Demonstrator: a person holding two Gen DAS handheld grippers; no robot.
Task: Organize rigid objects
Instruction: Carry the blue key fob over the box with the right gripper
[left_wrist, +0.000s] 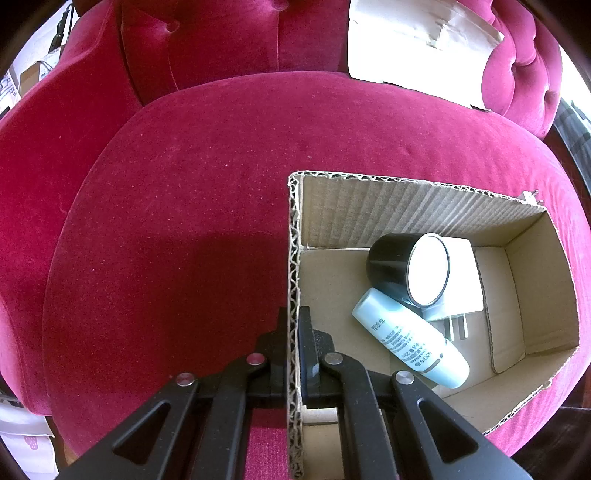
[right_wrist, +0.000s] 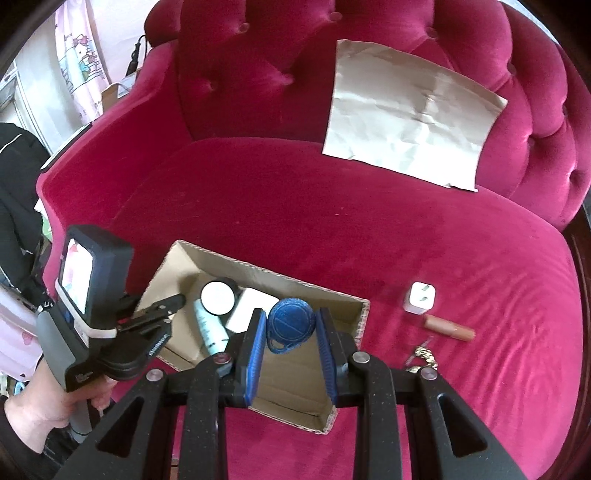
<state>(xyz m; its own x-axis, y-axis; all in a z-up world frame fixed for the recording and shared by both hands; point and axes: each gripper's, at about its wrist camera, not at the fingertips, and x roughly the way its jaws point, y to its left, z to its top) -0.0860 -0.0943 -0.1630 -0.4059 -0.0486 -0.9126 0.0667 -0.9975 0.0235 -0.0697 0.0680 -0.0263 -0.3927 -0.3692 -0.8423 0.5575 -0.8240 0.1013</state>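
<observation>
An open cardboard box (left_wrist: 406, 206) (right_wrist: 295, 402) sits on the red sofa seat. Inside lie a black jar with a white lid (left_wrist: 410, 269) (right_wrist: 218, 297), a pale blue bottle (left_wrist: 410, 341) (right_wrist: 210, 328) and a white plug adapter (left_wrist: 461, 280) (right_wrist: 247, 306). My left gripper (left_wrist: 293, 321) (right_wrist: 173, 304) is shut on the box's left wall. My right gripper (right_wrist: 291, 319) is shut on a round blue key fob (right_wrist: 291, 321) and holds it above the box.
On the seat right of the box lie a white charger (right_wrist: 419, 297), a brown tube (right_wrist: 448, 328) and a small metal item (right_wrist: 421, 356). A paper bag (right_wrist: 410, 110) (left_wrist: 417, 44) leans on the sofa back.
</observation>
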